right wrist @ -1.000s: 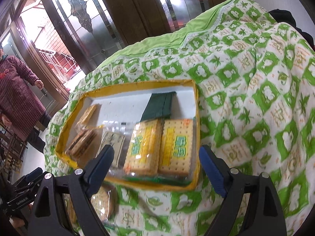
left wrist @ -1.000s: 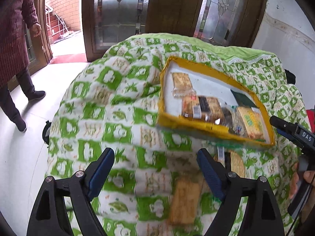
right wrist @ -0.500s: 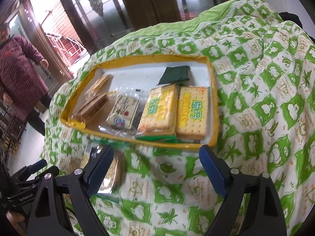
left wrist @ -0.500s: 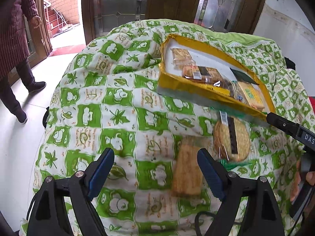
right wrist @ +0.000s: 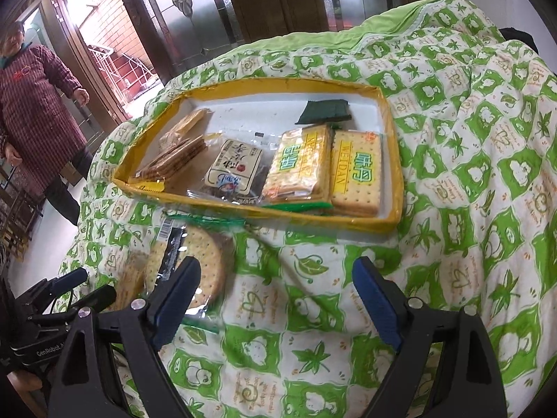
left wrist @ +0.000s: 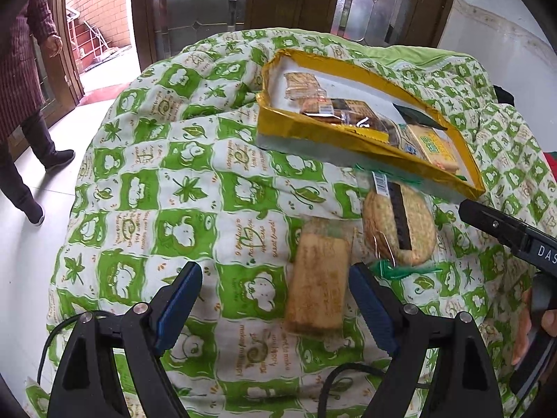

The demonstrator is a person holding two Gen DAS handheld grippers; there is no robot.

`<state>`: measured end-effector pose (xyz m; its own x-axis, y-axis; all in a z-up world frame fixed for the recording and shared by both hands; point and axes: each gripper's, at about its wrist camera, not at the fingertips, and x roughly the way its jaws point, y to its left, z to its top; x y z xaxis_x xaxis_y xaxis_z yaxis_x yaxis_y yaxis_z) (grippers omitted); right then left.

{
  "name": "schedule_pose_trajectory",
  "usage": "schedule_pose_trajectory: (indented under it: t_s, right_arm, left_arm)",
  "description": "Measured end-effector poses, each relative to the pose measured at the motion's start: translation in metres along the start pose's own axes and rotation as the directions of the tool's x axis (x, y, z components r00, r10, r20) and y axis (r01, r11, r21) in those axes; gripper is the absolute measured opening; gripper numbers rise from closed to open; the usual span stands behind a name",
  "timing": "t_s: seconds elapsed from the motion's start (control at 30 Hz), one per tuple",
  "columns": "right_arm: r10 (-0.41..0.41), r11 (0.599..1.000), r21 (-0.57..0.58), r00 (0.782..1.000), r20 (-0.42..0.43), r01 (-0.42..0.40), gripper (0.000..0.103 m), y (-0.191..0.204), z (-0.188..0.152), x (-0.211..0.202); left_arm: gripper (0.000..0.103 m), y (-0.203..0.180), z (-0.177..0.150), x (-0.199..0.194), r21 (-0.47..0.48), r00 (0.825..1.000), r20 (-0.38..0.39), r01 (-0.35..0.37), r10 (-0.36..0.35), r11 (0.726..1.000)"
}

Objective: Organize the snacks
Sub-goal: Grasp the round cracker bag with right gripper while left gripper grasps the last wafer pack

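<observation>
Snacks: a rectangular biscuit pack [left wrist: 318, 287] and a round cracker pack [left wrist: 398, 224] lie loose on the green-print quilt [left wrist: 167, 188], nearest. The left gripper [left wrist: 275, 308] and right gripper [right wrist: 276, 304] both gape wide, empty. Further back, the yellow-rimmed tray [right wrist: 395, 160] holds two "WEIDAN" cracker packs [right wrist: 355, 170].

Left gripper [left wrist: 275, 303] jaws wide, empty, above quilt [left wrist: 146, 191]. Rectangular biscuit pack [left wrist: 318, 285] lies between fingers. Round cracker pack [left wrist: 400, 226] just beside it, near yellow tray [left wrist: 313, 132] of snacks.
</observation>
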<state>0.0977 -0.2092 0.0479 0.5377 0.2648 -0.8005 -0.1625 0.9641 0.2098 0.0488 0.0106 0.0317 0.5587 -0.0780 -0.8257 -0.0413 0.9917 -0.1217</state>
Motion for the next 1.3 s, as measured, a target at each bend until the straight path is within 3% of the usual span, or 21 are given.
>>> schedule_pose_trajectory:
  t_s: [0.4,0.63,0.83,1.0,1.3]
  right_arm:
    - [0.026,0.999,-0.045,0.999,-0.033,-0.027,0.089,0.021,-0.010,0.007]
    - [0.135,0.990,0.042,0.987,-0.091,-0.132,0.089,0.030,0.000,0.021]
    - [0.170,0.985,0.044,0.976,-0.136,-0.166,0.089,0.048,0.007,0.035]
    - [0.155,0.988,0.033,0.972,-0.177,-0.152,0.089,0.060,0.010,0.049]
    - [0.114,0.993,-0.015,0.969,-0.217,-0.120,0.089,0.070,0.009,0.071]
  left_arm:
    - [0.089,-0.004,-0.011,0.007,0.012,1.000,-0.013,0.028,-0.028,1.000]
    - [0.089,-0.013,-0.013,0.012,0.057,0.999,-0.016,0.028,-0.027,0.998]
    - [0.077,-0.015,-0.012,0.013,0.065,0.999,-0.019,0.027,-0.026,0.998]
    - [0.058,-0.017,-0.012,0.014,0.078,0.999,-0.023,0.036,-0.034,0.996]
    - [0.054,-0.019,-0.013,0.017,0.078,0.999,-0.027,0.041,-0.039,0.996]
